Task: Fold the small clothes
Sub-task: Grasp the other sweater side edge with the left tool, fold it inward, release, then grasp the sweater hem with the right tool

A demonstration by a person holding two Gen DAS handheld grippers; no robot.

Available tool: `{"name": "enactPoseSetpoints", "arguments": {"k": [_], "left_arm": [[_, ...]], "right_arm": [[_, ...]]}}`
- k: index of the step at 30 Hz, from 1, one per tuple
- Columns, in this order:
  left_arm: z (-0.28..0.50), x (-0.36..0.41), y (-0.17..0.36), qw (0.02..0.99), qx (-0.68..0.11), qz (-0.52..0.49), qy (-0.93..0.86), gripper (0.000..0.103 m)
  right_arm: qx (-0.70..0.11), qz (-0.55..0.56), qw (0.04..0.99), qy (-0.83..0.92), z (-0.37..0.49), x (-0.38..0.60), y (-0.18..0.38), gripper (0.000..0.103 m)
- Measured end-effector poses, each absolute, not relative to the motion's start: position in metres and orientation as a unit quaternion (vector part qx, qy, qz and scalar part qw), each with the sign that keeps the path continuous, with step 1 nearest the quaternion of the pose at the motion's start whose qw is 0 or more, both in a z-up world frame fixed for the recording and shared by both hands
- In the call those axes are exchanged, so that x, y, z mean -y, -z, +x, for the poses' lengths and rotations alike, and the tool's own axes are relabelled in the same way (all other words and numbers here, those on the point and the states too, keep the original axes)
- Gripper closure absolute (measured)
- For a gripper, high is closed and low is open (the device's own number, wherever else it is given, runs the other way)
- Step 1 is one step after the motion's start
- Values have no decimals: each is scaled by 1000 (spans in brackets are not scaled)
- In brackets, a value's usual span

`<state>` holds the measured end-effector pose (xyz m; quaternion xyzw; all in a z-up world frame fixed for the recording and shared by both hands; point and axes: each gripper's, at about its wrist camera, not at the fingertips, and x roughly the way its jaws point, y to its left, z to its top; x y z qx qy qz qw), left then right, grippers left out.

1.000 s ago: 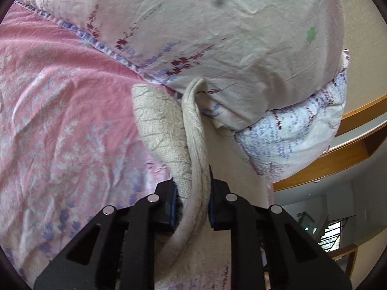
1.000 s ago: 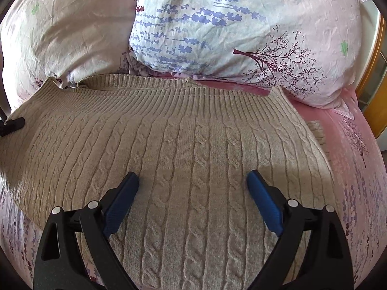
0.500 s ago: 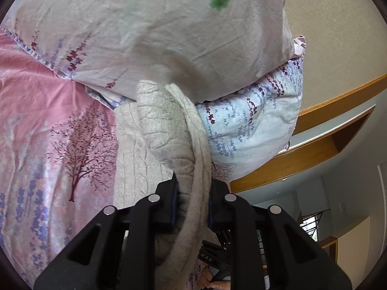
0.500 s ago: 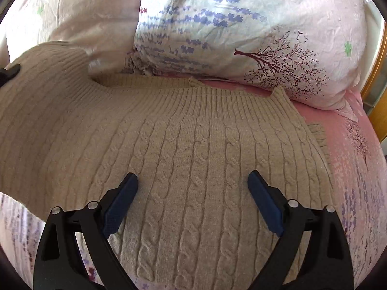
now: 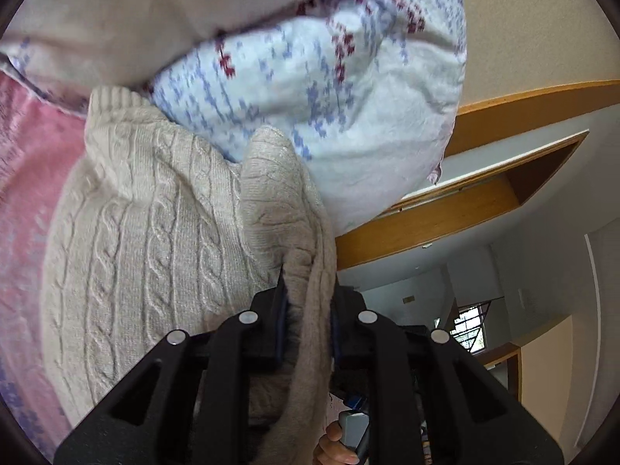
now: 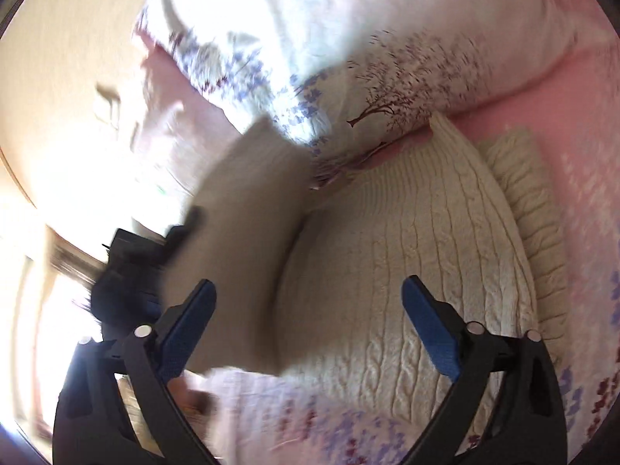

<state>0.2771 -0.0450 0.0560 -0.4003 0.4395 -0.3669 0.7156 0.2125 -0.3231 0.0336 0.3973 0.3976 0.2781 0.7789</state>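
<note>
A beige cable-knit sweater [image 5: 155, 232] lies on the pink floral bed sheet [image 5: 23, 178], its far edge against the pillows. My left gripper [image 5: 308, 317] is shut on the sweater's left side and holds that part lifted and turned over the body. In the right wrist view the sweater [image 6: 407, 255] shows with its raised flap [image 6: 240, 232] blurred, and the left gripper [image 6: 131, 267] at the flap's left. My right gripper [image 6: 308, 325] is open and empty, hovering above the sweater's near edge.
Two floral pillows [image 5: 329, 89] are stacked at the head of the bed, also in the right wrist view [image 6: 407, 38]. Wooden trim [image 5: 445, 209] and a doorway lie beyond. A sleeve [image 6: 531, 201] sticks out on the sweater's right side.
My left gripper has lifted the sweater's left side higher and swung it over toward the right. My right gripper has tilted and turned left; its view is blurred by motion.
</note>
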Motion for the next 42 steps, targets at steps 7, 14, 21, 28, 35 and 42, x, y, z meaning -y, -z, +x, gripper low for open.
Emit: {"name": "enactPoseSetpoints", "arguments": {"k": [7, 14, 21, 28, 35, 42], "left_arm": [[277, 78, -11, 646, -500, -427, 387, 79], [255, 24, -61, 735, -455, -343, 366, 42], [253, -30, -50, 796, -477, -268, 258, 40], [253, -40, -29, 789, -502, -260, 242, 33], [253, -22, -32, 788, -500, -249, 259, 29], [248, -8, -24, 775, -513, -240, 280, 28]], "right_arm": [[-415, 463, 725, -295, 219, 345, -21, 4], [-439, 452, 726, -276, 228, 341, -22, 4], [-472, 389, 765, -203, 247, 323, -23, 46], [-446, 316, 821, -164, 239, 311, -27, 85], [-360, 233, 893, -135, 225, 302, -82, 86], [-417, 272, 865, -56, 236, 342, -26, 86]]}}
